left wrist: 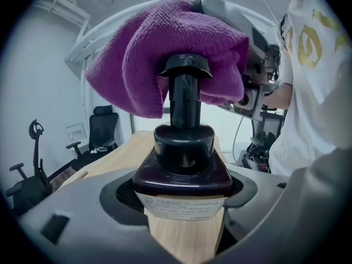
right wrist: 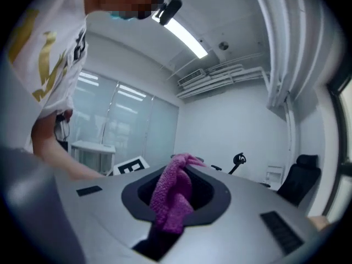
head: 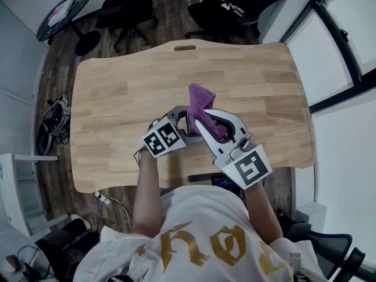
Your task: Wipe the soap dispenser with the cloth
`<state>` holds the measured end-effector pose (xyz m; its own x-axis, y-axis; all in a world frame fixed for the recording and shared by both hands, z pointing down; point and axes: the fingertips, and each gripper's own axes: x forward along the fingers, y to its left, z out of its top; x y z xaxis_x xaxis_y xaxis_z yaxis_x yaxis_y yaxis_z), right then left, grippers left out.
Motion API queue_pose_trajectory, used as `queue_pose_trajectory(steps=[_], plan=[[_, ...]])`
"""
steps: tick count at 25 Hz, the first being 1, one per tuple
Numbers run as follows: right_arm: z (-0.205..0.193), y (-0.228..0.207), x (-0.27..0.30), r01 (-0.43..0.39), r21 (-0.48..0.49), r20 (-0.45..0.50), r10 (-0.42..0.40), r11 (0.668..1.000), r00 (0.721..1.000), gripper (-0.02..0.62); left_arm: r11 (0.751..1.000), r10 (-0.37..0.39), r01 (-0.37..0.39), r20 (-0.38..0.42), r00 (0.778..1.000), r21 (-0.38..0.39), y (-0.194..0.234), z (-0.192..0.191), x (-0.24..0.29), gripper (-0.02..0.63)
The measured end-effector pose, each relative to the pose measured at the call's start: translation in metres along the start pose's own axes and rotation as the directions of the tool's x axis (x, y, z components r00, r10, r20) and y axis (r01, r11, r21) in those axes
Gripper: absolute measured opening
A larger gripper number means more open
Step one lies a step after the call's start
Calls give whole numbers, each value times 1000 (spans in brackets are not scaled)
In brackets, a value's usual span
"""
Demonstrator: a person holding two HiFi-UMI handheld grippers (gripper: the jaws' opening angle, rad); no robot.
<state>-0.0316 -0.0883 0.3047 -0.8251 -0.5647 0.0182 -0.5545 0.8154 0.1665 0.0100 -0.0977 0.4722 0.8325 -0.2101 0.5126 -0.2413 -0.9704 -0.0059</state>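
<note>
1. The soap dispenser [left wrist: 184, 147] is a dark bottle with a black collar and a black pump head [left wrist: 185, 66]. A pale label runs along its lower edge.
2. The left gripper [left wrist: 184, 216] is clamped on the bottle's body, one jaw on each side. The pump points away along the jaws.
3. In the head view the left gripper [head: 178, 121] is held over the near middle of the wooden tabletop [head: 117, 93], close in front of the person. The bottle itself is mostly hidden there under the grippers and the fabric.
4. The purple cloth [left wrist: 165, 48] is bunched over the top and back of the pump head and seems to press against it. The spout shows in front of the folds.
5. The right gripper [right wrist: 173, 213] has its jaws pinched on a gathered strip of the cloth [right wrist: 173, 197], which stands up between them.
6. From above, the right gripper [head: 207, 117] meets the left one at an angle. The cloth [head: 202, 106] rises between their tips.
7. Black office chairs [head: 126, 7] stand beyond the far edge of the tabletop.
</note>
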Motion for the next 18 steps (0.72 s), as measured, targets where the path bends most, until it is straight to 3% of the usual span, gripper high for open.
queue_pose_trajectory(steps=[2,6,9,18], plan=[[-10,9,6,-33,-40,-64,31,999,997,49,1000,10,-10,-11,1000,21,1,1,0,364],[-13,9,10,-68,-18,-81,67,998,994,49,1000,7,-6,-9,1000,14,-1,0,0,364],[-19,10,9,-85,-63,-132,76,994,988,49,1000,-1,1,-7,1000,9,-2,-1,2,364],[-36,-19,-1,16,-74,-184,-29,997,982,49,1000,-1,1,-20,1000,7,-1,-3,6,360]])
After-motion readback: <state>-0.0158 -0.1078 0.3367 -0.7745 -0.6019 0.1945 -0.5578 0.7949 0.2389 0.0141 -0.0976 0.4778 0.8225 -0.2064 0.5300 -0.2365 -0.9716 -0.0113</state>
